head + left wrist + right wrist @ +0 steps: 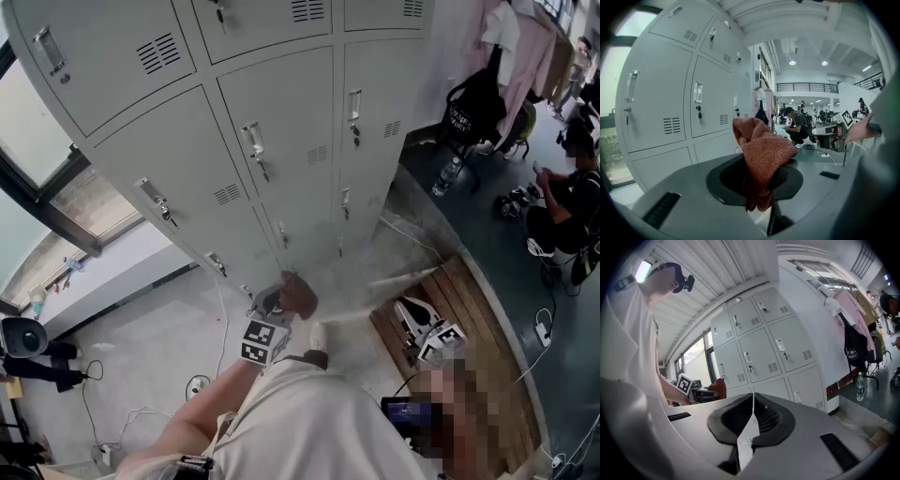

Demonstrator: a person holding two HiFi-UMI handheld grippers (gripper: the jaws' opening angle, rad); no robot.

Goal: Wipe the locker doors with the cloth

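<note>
The grey lockers [281, 122] are filling the top of the head view, rows of doors with vents and handles running down to the pale floor [141, 337]. At the right a wooden platform [478, 309] is lying along the dark floor strip. Pink and white clothes [525, 47] are hanging beside the end of the lockers, with a black backpack [476, 108] sitting just below them. A seated person [562, 202] is leaning forward at the far right edge, well apart from the action.

Now the tools. The left gripper [761, 183] is reaching out low in front of the bottom row of doors, and its jaws are clamping down on the red cloth [761, 150], which is bunching up above them and draping over one side. The cloth is hanging close to the lowest locker doors; whether it is touching the metal I cannot tell. The right gripper [752, 413] is hovering over the wooden platform, away from the lockers, its jaws pressing together with nothing between them.

A water bottle [448, 176] is standing on the floor near the backpack.
</note>
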